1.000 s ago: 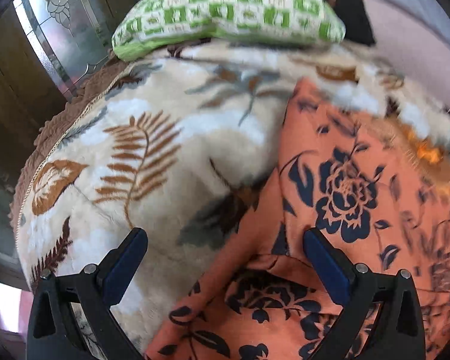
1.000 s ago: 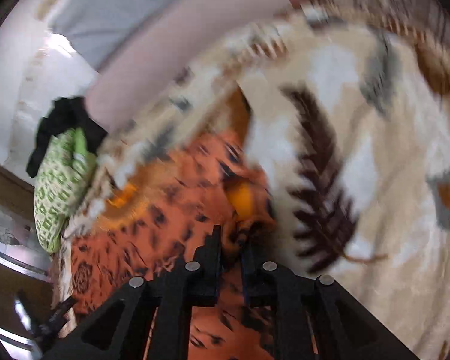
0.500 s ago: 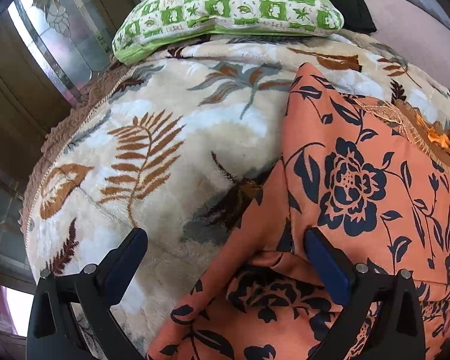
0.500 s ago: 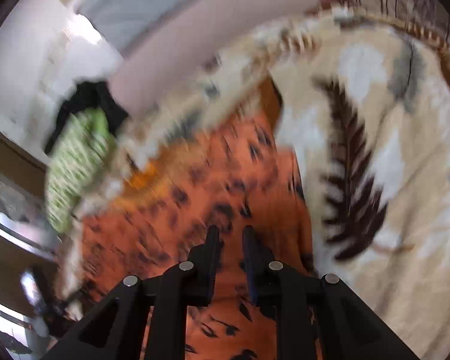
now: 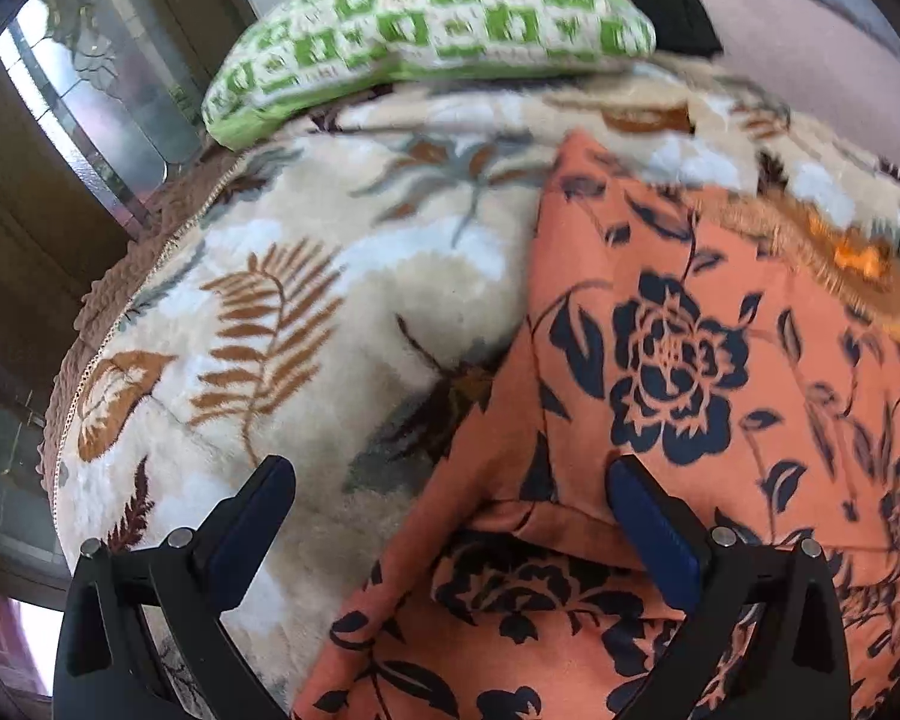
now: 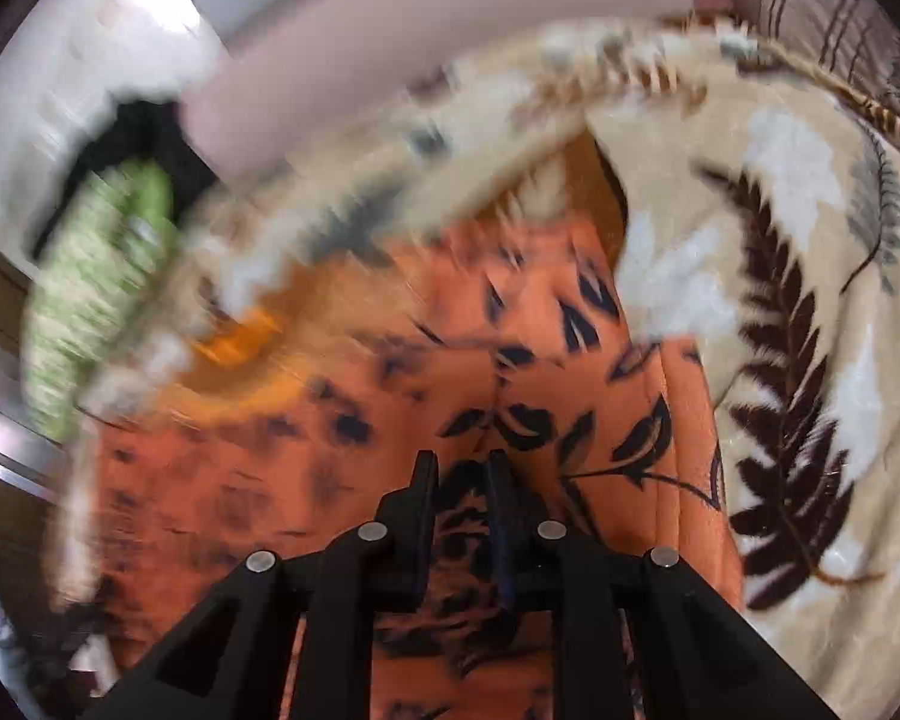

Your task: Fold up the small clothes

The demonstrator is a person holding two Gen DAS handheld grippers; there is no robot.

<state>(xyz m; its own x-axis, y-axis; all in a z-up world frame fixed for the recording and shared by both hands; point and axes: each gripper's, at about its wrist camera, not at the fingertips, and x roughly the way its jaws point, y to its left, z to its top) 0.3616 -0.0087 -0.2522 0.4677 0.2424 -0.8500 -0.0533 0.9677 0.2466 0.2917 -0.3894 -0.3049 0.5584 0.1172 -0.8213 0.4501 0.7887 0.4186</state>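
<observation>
Orange floral garment (image 5: 720,360) spread ahead of both grippers, folded edge between wide-apart left fingers (image 5: 648,522), cloth apparently lying unclamped between nearly-together right fingers (image 6: 423,516).

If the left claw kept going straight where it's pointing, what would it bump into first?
Most likely the orange flowered cloth, near its edge, with the leaf-print blanket right beside it. The left claw is wide open and angled down at both; depth is hard to judge.
</observation>
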